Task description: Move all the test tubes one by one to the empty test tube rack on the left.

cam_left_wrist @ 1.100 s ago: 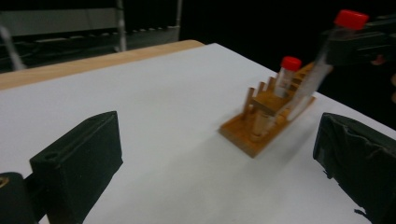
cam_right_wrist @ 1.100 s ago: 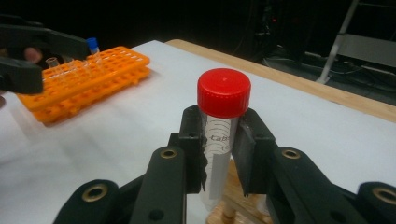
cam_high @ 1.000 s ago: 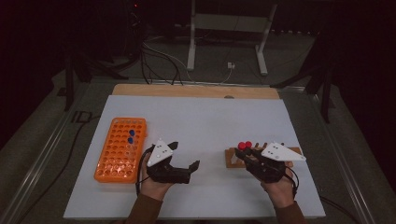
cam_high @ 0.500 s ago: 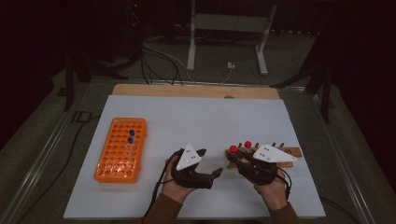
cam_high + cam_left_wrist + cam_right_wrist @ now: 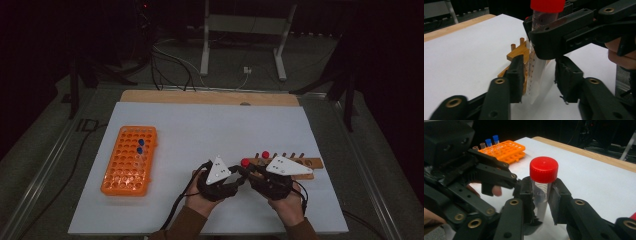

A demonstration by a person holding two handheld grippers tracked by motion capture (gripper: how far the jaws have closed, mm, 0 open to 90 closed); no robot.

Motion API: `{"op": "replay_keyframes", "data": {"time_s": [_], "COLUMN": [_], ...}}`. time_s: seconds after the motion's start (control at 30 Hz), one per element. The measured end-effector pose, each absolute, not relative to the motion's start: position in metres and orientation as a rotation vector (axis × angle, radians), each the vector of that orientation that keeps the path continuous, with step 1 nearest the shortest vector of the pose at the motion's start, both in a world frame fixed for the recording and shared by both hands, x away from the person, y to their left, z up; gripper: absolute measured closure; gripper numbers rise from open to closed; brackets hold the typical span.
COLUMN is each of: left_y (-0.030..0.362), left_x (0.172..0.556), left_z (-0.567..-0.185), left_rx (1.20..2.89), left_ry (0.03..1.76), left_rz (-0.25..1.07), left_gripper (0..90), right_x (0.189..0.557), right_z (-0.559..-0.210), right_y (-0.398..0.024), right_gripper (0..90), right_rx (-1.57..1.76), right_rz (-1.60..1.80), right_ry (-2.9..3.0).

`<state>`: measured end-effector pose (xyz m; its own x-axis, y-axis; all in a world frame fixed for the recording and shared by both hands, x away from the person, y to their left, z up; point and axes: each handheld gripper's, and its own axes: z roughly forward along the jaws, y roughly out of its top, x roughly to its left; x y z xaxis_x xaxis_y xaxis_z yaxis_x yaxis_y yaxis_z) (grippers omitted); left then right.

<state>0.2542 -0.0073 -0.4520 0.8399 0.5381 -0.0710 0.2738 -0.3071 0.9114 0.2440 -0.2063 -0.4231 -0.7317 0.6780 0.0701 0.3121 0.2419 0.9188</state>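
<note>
With the right hand-held gripper [image 5: 540, 202] pinching the red-capped tube [image 5: 543, 185], we close the spread left hand-held gripper [image 5: 537, 80] squarely beneath it.

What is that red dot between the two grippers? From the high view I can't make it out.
Observer: The red cap of a clear tube; the right gripper clamps it just under the cap.
Operator: And the left gripper?
Observer: The left gripper has its jaws either side of the tube's lower end; they have just been closing, with a gap showing at one pad.
Operator: Anything printed on the tube?
Observer: Yes, graduation marks run down its side.
</note>
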Motion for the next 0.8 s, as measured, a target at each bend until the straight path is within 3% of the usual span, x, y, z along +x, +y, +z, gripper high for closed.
{"op": "replay_keyframes", "data": {"time_s": [0.13, 0.3, 0.57, 0.73, 0.8], "left_y": [-0.006, -0.005, 0.008, 0.029, 0.038], "left_x": [0.255, 0.254, 0.259, 0.26, 0.259], "left_z": [-0.453, -0.453, -0.457, -0.456, -0.454], "left_rx": [1.911, 1.908, 1.909, 1.889, 1.88], "left_ry": [0.597, 0.587, 0.652, 0.7, 0.717], "left_rz": [0.302, 0.306, 0.333, 0.359, 0.373], "left_gripper": [74.0, 75.5, 75.7, 75.7, 75.7], "right_x": [0.244, 0.244, 0.246, 0.249, 0.252], "right_z": [-0.424, -0.423, -0.416, -0.412, -0.412], "right_y": [-0.206, -0.206, -0.22, -0.233, -0.24], "right_gripper": [74.7, 73.8, 35.5, 17.6, 14.8], "right_rx": [0.911, 0.905, 0.919, 0.967, 0.999], "right_rz": [1.49, 1.504, 1.608, 1.575, 1.551], "right_ry": [2.186, 2.193, 2.137, 2.064, 2.033]}}
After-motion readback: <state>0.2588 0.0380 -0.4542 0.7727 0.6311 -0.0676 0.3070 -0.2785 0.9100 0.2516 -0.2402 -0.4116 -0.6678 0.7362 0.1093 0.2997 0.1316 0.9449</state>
